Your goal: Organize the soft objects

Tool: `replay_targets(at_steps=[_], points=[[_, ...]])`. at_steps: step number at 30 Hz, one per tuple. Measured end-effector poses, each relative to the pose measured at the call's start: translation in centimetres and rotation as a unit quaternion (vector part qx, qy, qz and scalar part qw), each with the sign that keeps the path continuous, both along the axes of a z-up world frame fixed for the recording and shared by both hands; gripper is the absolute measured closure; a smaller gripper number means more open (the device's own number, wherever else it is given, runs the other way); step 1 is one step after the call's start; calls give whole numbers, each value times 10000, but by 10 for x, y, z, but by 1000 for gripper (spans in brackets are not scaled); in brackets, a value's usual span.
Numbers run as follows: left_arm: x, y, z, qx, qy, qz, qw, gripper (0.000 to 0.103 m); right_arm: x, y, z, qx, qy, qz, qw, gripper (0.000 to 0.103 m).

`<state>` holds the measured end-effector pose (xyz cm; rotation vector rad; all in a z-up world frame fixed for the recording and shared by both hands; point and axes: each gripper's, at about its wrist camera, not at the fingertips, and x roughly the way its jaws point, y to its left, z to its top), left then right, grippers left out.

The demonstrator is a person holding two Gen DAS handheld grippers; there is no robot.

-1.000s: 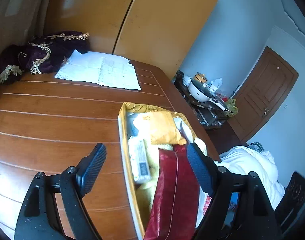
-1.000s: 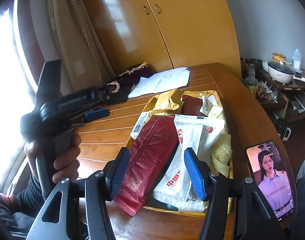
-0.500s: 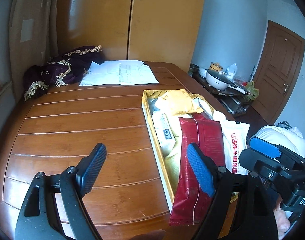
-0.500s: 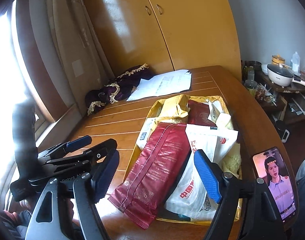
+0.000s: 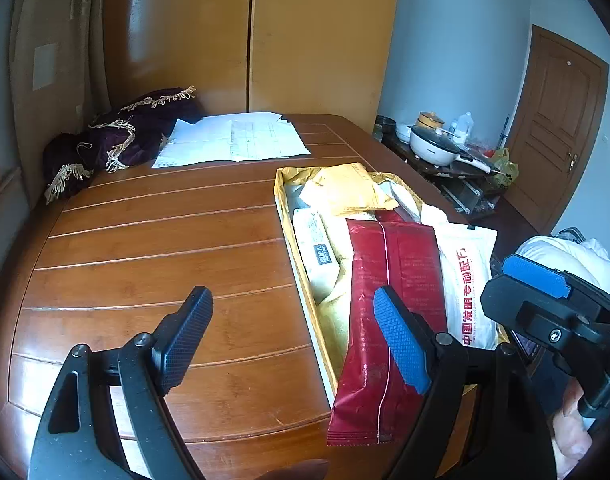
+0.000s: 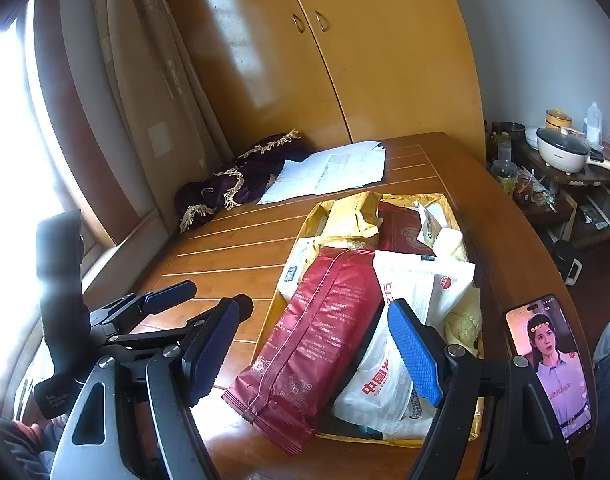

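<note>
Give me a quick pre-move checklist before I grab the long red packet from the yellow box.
1. Left gripper open, holding nothing: ok.
2. Right gripper open, holding nothing: ok.
3. Red packet on top of the pile, nothing over it: ok.
4. Packet sits fully inside the yellow box: not ok, its near end overhangs the rim.
5. White bag clear of the packet: not ok, they touch side by side.
6. Phone beside the box, outside the grasp path: cannot tell.
</note>
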<state>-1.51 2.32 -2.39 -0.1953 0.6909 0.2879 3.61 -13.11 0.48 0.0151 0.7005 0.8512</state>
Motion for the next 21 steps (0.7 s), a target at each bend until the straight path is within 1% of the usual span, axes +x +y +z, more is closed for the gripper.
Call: replay_targets(at_steps=[12, 21], points=[[4, -10, -3, 146, 105, -95, 9998, 20, 3, -6, -3, 28, 84, -47, 10000, 24], [5, -11, -7, 154, 161, -114, 9997, 20, 4, -6, -5, 67, 133, -55, 9999, 24]])
